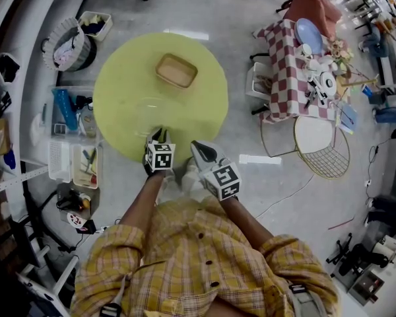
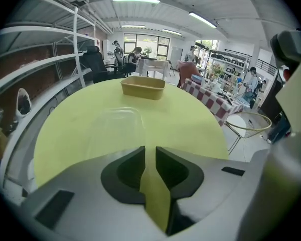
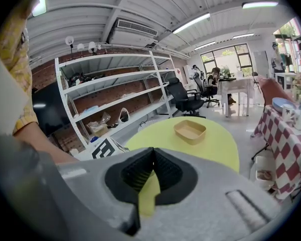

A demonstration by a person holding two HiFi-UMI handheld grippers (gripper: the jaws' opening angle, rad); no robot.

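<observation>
A round yellow-green table [image 1: 119, 78] carries a tan tray [image 1: 176, 70] at its far side and a clear plastic container [image 1: 148, 111] nearer me. My left gripper [image 1: 158, 135] hovers over the table's near edge, just short of the clear container [image 2: 115, 127]. Its jaws are closed to a narrow slit and hold nothing [image 2: 150, 152]. My right gripper [image 1: 197, 148] hangs beside it, off the table's near right edge, shut and empty [image 3: 153, 152]. The tan tray [image 3: 190, 131] lies ahead of it, and it also shows far back in the left gripper view [image 2: 143, 87].
A table with a red-checked cloth [image 1: 287, 65], crowded with dishes, stands to the right, with a round wire basket [image 1: 320, 144] below it. Plastic bins [image 1: 72, 144] and a laundry basket [image 1: 66, 45] line the left. White shelving [image 3: 110, 94] and an office chair [image 3: 183, 97] stand behind.
</observation>
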